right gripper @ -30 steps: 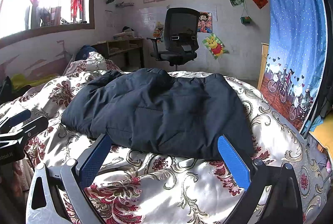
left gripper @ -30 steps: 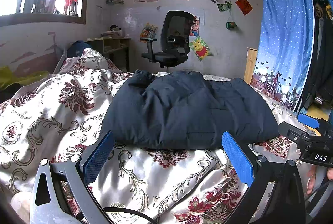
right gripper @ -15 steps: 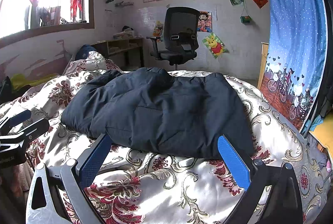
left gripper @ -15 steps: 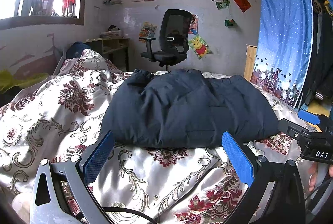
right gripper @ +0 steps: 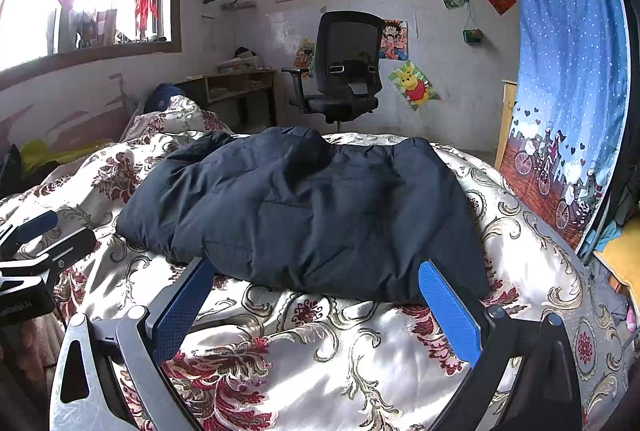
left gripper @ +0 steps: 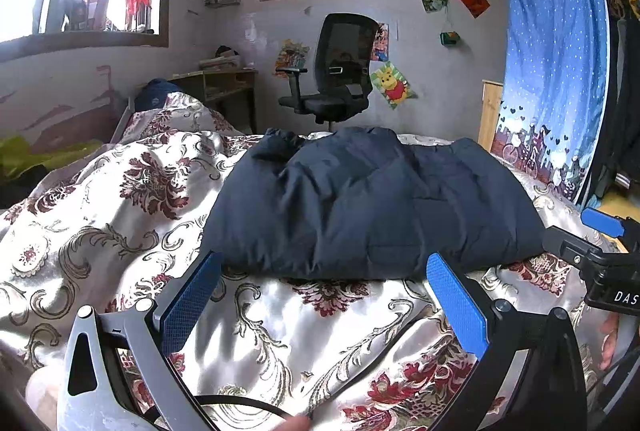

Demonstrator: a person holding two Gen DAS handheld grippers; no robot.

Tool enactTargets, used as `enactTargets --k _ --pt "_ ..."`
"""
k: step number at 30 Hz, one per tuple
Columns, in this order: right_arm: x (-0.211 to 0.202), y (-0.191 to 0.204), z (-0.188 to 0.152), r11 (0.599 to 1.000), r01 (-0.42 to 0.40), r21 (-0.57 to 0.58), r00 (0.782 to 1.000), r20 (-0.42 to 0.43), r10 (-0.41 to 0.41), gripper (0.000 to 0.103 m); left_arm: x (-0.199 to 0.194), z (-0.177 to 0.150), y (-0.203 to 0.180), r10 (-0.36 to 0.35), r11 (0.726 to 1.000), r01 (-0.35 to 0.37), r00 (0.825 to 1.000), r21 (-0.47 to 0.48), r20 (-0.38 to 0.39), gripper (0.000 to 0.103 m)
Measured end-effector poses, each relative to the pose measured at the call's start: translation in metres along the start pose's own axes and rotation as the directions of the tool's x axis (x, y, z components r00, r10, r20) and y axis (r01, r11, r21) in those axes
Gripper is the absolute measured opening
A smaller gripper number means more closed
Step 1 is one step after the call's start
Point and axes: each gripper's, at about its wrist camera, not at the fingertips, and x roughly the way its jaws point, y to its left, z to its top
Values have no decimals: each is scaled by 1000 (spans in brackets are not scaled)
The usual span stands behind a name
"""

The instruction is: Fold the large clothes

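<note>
A dark navy padded jacket (left gripper: 372, 207) lies folded in a thick bundle on the flowered bedspread (left gripper: 120, 215); it also shows in the right wrist view (right gripper: 304, 211). My left gripper (left gripper: 324, 287) is open and empty, held just short of the jacket's near edge. My right gripper (right gripper: 312, 291) is open and empty, also just short of the near edge. The right gripper shows at the right edge of the left wrist view (left gripper: 592, 247), and the left gripper at the left edge of the right wrist view (right gripper: 40, 239).
A black office chair (left gripper: 336, 71) stands beyond the bed by the far wall. A wooden desk (left gripper: 224, 87) is at the back left under the window. A blue curtain (left gripper: 556, 63) hangs on the right. A pillow (left gripper: 176, 115) lies at the bed's far left.
Both grippers stay open and nearly still. The jacket has not moved.
</note>
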Motion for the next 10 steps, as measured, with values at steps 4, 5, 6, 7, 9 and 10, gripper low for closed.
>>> enactTargets --k 4,5,6,7,9,10 --pt "0 1 -3 1000 0 1 1000 -6 0 103 0 -2 -1 0 1000 0 1000 16 8 101" --pt "0 1 -3 1000 -1 1 1000 -6 1 103 0 -3 -2 0 1000 0 1000 19 8 101" --pt "1 1 -4 1000 -1 2 1000 -8 1 103 0 -3 -1 3 1000 -3 1000 21 7 101" --pt "2 1 -3 1000 -1 1 1000 -8 1 103 0 -4 -2 3 1000 -3 1000 22 6 101" --pt "2 2 -3 1000 0 1 1000 -8 0 103 2 -4 -1 5 1000 -5 1000 22 1 101" --pt "4 2 -4 1000 0 1 1000 -11 0 103 3 -4 -1 7 1000 -6 1000 22 -2 101"
